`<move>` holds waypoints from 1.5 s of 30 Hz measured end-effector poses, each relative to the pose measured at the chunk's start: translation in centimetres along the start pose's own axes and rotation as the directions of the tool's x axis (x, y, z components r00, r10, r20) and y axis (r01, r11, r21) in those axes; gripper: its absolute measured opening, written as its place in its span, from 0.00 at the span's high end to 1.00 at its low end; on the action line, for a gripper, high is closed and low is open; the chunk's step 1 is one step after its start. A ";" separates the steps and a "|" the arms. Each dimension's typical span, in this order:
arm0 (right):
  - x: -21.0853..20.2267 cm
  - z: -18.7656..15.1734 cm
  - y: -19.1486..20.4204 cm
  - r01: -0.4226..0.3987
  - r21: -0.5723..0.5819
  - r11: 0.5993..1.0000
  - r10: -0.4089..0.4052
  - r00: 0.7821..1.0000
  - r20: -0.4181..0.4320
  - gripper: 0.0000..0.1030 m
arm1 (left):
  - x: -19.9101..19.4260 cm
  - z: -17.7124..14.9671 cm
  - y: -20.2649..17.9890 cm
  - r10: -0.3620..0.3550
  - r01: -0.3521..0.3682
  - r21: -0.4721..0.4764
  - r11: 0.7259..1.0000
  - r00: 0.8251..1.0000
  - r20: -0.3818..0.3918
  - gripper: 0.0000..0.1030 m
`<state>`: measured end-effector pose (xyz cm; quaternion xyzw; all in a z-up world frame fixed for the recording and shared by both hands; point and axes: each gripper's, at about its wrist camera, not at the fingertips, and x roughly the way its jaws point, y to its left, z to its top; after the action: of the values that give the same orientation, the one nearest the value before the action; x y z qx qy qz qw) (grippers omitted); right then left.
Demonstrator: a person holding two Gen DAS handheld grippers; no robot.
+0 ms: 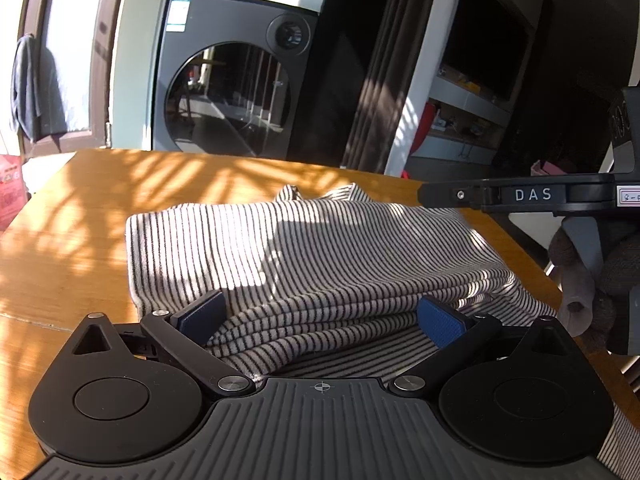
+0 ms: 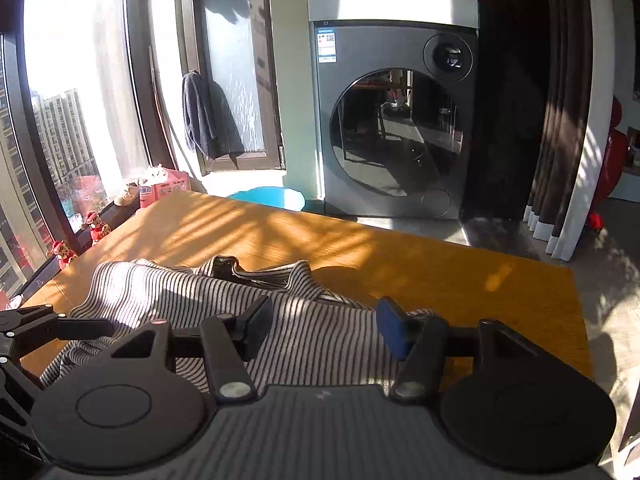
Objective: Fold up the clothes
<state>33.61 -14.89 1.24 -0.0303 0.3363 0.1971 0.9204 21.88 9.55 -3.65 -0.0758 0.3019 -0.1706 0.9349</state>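
On the wooden table (image 1: 80, 216), a striped garment (image 1: 304, 248), folded over itself into layers, neckline (image 2: 224, 268) toward the far edge near the washing machine (image 2: 396, 120). Near edge of the cloth cut off behind both gripper bodies, so lower hem not visible; bottom layers hard to separate where sun patches and shadow bars cross the stripes (stripe and shadow blur together there). Left gripper (image 1: 320, 320) spread wide, blue pads either side of the folded front edge, left pad (image 1: 206, 316) close against the cloth, right pad (image 1: 440, 326) beside the bulging fold; no squeeze evident, contact at the left pad uncertain. Right gripper (image 2: 324, 328) about half spread, poised above the garment's right part, nothing pinched between its pads. Seen from the left wrist view as a dark bar lettered DAS, right gripper's tip partly over the cloth's far right corner, gloved hand (image 1: 588, 268) cut off at the frame edge. Beyond, a dark towel (image 2: 208, 120) hanging by the door, a blue basin (image 2: 268, 196) half hidden behind the table.
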 end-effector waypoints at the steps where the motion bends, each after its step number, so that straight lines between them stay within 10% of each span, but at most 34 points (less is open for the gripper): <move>1: 1.2 -0.8 -0.6 0.014 0.016 1.000 -0.013 0.999 -0.045 0.43 | -0.1 0.0 0.1 -0.007 0.007 -0.008 1.000 1.000 0.004 0.00; 13: 4.3 3.9 1.4 -0.041 -0.077 0.996 0.042 0.999 0.006 0.41 | -0.5 -0.1 0.6 -0.030 0.032 -0.042 0.999 0.999 0.032 0.00; 19: 7.5 3.7 1.8 -0.102 -0.082 0.991 0.096 0.993 -0.067 0.83 | -3.4 0.4 2.9 -0.092 0.105 -0.159 0.982 0.992 0.084 0.00; 29: -8.7 1.4 2.4 -0.258 -0.082 0.963 0.267 0.953 0.141 0.90 | -10.7 2.5 8.9 0.009 0.074 -0.353 0.933 0.973 0.230 0.00; 36: -13.0 -9.0 3.2 -0.289 -0.017 0.957 0.288 0.957 -0.026 0.90 | -10.4 4.7 4.8 -0.115 0.185 -0.259 0.948 0.958 0.261 0.00; 42: -14.2 -11.3 3.4 -0.268 -0.021 0.963 0.267 0.963 -0.045 0.90 | -9.1 3.8 0.8 -0.136 0.161 -0.143 0.976 0.976 0.171 0.00; 45: -15.6 -11.3 3.3 -0.271 -0.055 0.961 0.269 0.962 -0.051 0.90 | -8.9 2.3 -0.4 -0.157 0.161 -0.043 0.986 0.985 0.073 0.20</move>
<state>14.59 -19.28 2.64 -0.0169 0.3509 0.3304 0.8760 16.35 12.52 3.16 -0.1282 0.2660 -0.2346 0.9261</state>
